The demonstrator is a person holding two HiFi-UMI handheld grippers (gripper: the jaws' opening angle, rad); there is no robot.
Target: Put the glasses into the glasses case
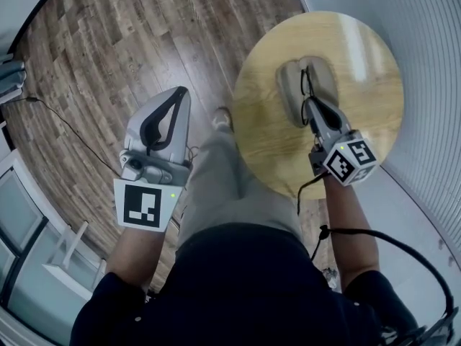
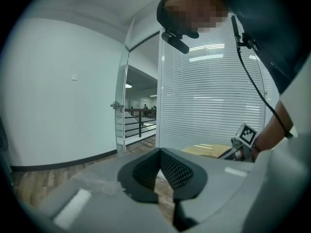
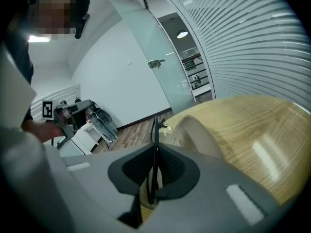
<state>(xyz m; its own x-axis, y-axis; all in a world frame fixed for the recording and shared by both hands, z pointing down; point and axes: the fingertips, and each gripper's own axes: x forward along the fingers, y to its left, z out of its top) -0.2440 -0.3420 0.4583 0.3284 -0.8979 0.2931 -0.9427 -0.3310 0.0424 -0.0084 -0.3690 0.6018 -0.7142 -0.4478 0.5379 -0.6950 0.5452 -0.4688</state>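
A person stood over a round wooden table (image 1: 265, 161), seen from above. The right gripper (image 1: 311, 108) was clamped on a pair of thin black glasses (image 1: 308, 85), held edge-on between its pads over an open, pale glasses case (image 1: 328, 78) lying on the table. Whether the glasses touched the case could not be told. The left gripper (image 1: 180, 96) hung well apart to the left, over the wood floor (image 1: 108, 56), its jaws together and empty. The step in hand appeared to be lowering the glasses into the case. To do it well, the frame should probably be lined up with the case's length, eased down until it rested inside, and only then released.
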